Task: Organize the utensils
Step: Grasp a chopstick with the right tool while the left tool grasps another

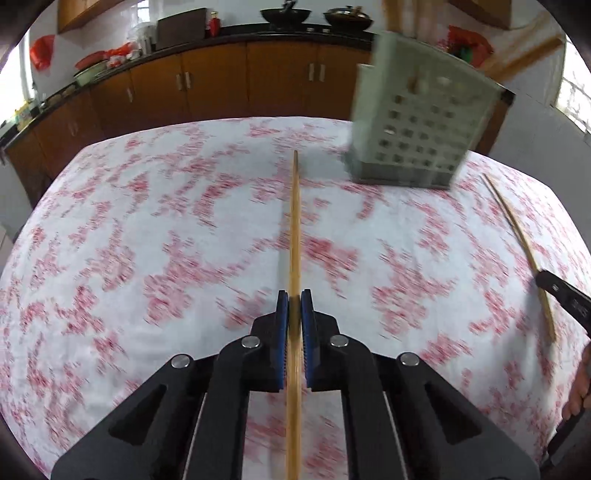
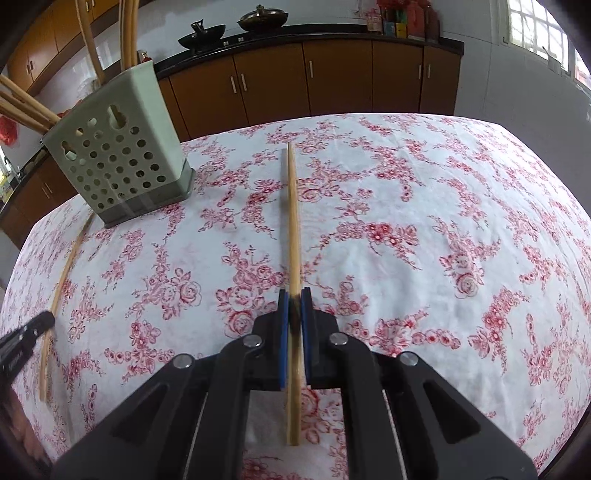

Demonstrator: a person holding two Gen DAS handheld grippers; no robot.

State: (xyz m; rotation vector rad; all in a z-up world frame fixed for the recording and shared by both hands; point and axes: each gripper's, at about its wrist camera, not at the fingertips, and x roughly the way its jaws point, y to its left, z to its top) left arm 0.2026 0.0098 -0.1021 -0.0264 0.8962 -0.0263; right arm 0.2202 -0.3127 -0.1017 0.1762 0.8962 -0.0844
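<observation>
Home kitchen, wooden cabinets [image 2: 306, 81] under dark counter, woks [image 1: 286, 15] on stove, floral-clothed table [image 2: 406, 221]

Utensil holder [image 2: 118, 162] on table [image 2: 424, 206]; chopsticks [image 2: 22, 107] inside; cabinets [image 2: 306, 81] behind.

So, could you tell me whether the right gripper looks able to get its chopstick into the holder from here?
Probably yes. The right gripper is shut on a chopstick, and only bare tablecloth lies between it and the holder. The holder's top already has chopsticks in it, though there seems to be room.
</observation>
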